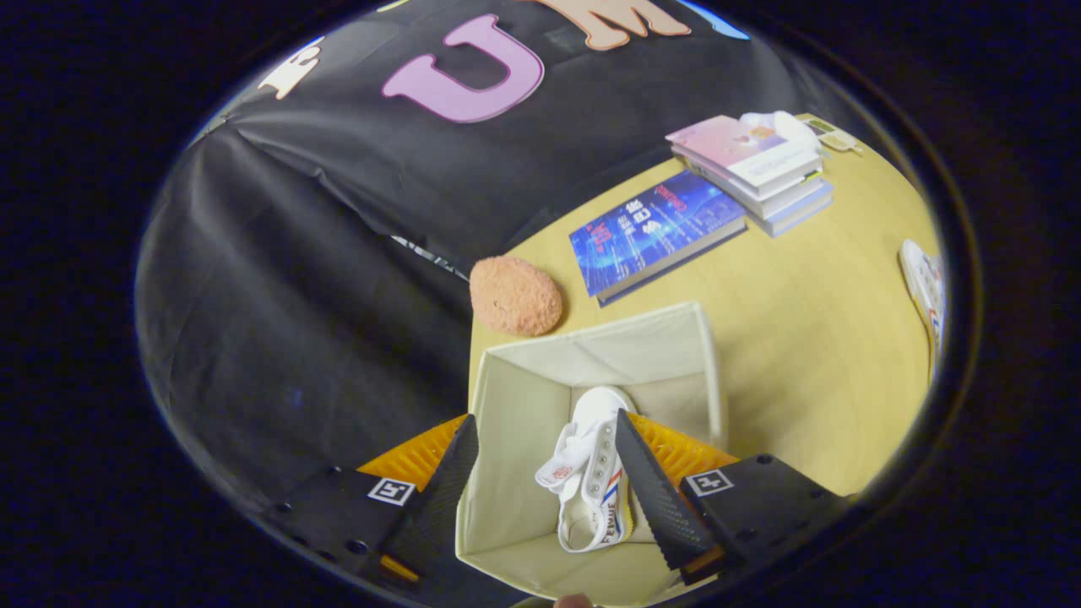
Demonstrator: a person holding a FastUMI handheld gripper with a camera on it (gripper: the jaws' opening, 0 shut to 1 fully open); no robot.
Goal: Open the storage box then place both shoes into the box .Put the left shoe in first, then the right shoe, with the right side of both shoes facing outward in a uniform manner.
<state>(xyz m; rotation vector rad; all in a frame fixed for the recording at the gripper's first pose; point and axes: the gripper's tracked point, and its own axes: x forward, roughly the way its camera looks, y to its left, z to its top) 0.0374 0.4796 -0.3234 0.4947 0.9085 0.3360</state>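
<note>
- Storage box (pixel 591 355): cream fabric, lid off and open at the top, standing on the yellow tabletop (pixel 802 338); I see it directly beneath my gripper (pixel 547 485), its inner walls running between the two fingers and on ahead of them.
- Shoe in box (pixel 591 481): a white canvas sneaker with red and blue side stripes, lying on the box floor between my fingers, toe pointing away from the gripper, heel opening nearest it; the striped side faces the finger on the right side of the view.
- Gripper: my fingers stand apart above the box, one over each side of it. The right-side finger overlaps the shoe's striped flank in my view; whether it touches I cannot tell. The other finger is clear of the shoe.
- Second shoe (pixel 925 291): white with matching stripes, lying on the tabletop well off to the right of the fingers, apart from the box.
- Orange plush ball (pixel 515 295): just beyond the box's far corner, at the table edge.
- Blue book (pixel 654 232): flat on the table, farther ahead than the box.
- Stack of books (pixel 756 173): beyond the blue book, near it.
</note>
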